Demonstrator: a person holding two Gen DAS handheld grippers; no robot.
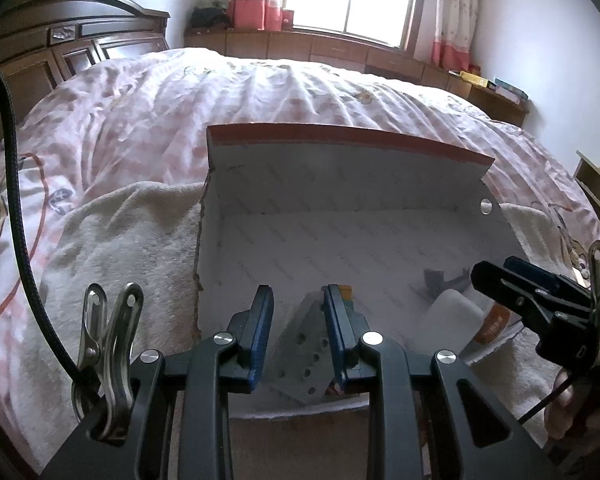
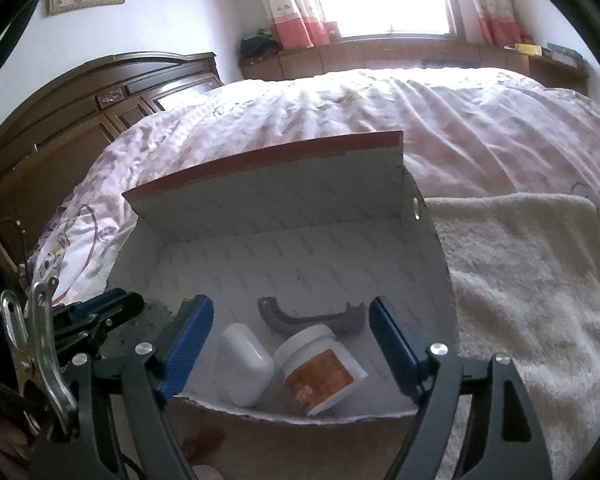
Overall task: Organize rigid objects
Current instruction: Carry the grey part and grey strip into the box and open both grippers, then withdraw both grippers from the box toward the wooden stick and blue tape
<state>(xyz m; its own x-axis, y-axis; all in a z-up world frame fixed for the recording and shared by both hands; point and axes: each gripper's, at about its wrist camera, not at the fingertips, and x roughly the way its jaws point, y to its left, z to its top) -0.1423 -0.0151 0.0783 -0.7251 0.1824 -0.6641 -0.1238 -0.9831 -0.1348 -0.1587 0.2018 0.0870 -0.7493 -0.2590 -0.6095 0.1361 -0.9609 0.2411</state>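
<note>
An open white cardboard box point(image 1: 340, 184) with an orange-edged lid lies on the bed; it also shows in the right wrist view point(image 2: 284, 208). My left gripper point(image 1: 298, 332) is shut on a grey metal plate with holes point(image 1: 300, 360) over the box's near left corner. My right gripper point(image 2: 290, 344) is open above a white case point(image 2: 246, 364) and a white jar with an orange label point(image 2: 320, 372) lying in the box. A grey curved handle point(image 2: 312, 318) lies behind them. The right gripper shows at the right of the left wrist view point(image 1: 496, 276).
The box rests on a cream towel point(image 2: 532, 280) spread over a pink patterned quilt point(image 1: 260, 92). A dark wooden headboard point(image 1: 60, 52) stands at the left. A wooden ledge under the window point(image 1: 340, 52) holds books.
</note>
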